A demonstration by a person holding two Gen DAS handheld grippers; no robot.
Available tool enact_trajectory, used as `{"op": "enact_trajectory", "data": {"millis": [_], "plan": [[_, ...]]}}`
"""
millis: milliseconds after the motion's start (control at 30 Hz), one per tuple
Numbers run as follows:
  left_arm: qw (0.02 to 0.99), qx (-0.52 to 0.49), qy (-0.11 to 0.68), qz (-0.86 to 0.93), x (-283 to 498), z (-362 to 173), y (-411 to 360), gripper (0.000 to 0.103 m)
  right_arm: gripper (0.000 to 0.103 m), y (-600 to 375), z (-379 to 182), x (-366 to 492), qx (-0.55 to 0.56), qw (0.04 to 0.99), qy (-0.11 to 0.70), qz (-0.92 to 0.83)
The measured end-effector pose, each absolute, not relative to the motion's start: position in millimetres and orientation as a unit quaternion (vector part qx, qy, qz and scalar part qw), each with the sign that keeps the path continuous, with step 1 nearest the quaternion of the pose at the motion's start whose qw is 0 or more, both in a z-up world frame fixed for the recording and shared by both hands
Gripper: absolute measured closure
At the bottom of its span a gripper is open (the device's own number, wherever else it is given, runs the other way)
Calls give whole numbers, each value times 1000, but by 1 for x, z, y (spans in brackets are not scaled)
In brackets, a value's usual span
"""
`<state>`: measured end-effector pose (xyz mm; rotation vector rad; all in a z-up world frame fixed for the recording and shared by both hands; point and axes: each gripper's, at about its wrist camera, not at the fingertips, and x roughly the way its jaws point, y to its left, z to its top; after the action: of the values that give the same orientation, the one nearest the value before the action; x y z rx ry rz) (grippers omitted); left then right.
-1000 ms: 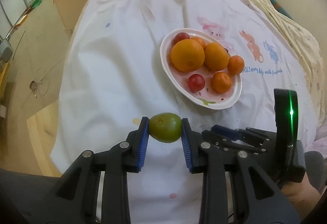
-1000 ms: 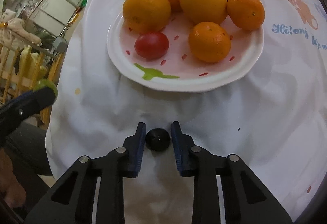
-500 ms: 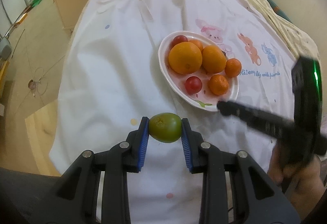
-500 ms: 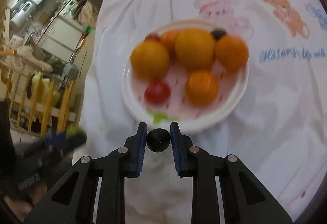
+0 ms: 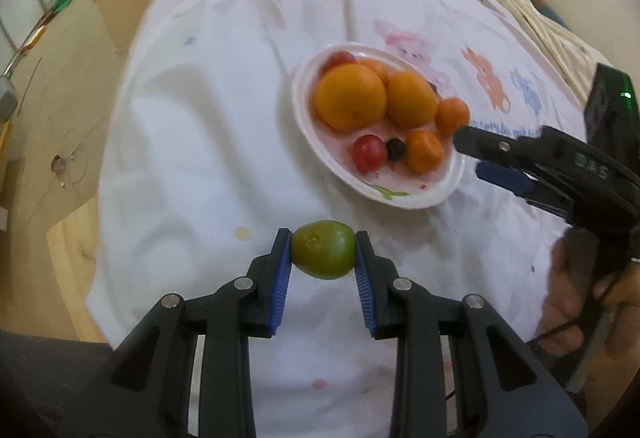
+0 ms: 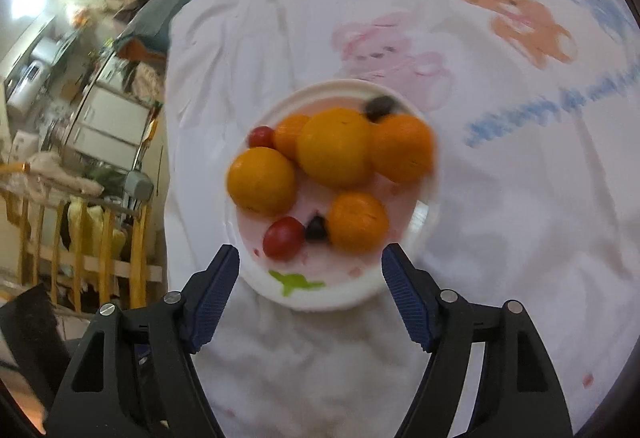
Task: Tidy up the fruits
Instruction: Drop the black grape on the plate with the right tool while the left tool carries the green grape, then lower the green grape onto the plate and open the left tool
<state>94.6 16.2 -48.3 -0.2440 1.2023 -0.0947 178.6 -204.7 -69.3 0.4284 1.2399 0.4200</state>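
Note:
My left gripper [image 5: 322, 252] is shut on a green tomato [image 5: 323, 255], held above the white cloth near the plate's front edge. The white plate [image 5: 416, 198] holds several oranges, two red tomatoes and a small dark berry [image 5: 395, 148] between a red tomato [image 5: 369, 152] and an orange. My right gripper [image 6: 310, 270] is open and empty above the plate's [image 6: 340, 298] near rim; the dark berry [image 6: 316, 228] lies just ahead of it. The right gripper also shows in the left wrist view [image 5: 468, 154] at the plate's right edge.
The table is covered by a white cloth [image 5: 192, 142] with cartoon animal prints [image 6: 524, 22]. A second dark berry [image 6: 380, 105] sits at the plate's far rim. Left of the table are the floor [image 5: 44, 118], a wooden rail [image 6: 80, 238] and cabinets.
My right gripper rose over the plate, opened and let go of the dark berry, which now lies on the plate. My left gripper still holds the green tomato in place.

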Motion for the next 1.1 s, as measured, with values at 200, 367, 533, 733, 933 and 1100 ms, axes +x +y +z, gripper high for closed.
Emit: {"op": "enact_trajectory", "data": {"millis": [200, 367, 533, 733, 933, 1100], "plan": [[814, -97, 569, -62, 119, -54, -18, 76, 26, -252, -74, 157, 227, 759, 593, 143], [819, -86, 564, -63, 143, -60, -42, 76, 26, -279, -81, 153, 271, 750, 592, 120], [817, -81, 567, -58, 157, -71, -55, 76, 26, -294, -84, 159, 301, 746, 584, 113], [804, -76, 587, -52, 165, -89, -62, 76, 26, -301, -85, 164, 316, 744, 578, 110], [801, -75, 592, -48, 168, -93, -64, 76, 26, -301, -84, 167, 324, 740, 578, 118], [801, -54, 593, -56, 167, -92, -70, 48, 26, -302, -81, 165, 322, 744, 573, 114]]}}
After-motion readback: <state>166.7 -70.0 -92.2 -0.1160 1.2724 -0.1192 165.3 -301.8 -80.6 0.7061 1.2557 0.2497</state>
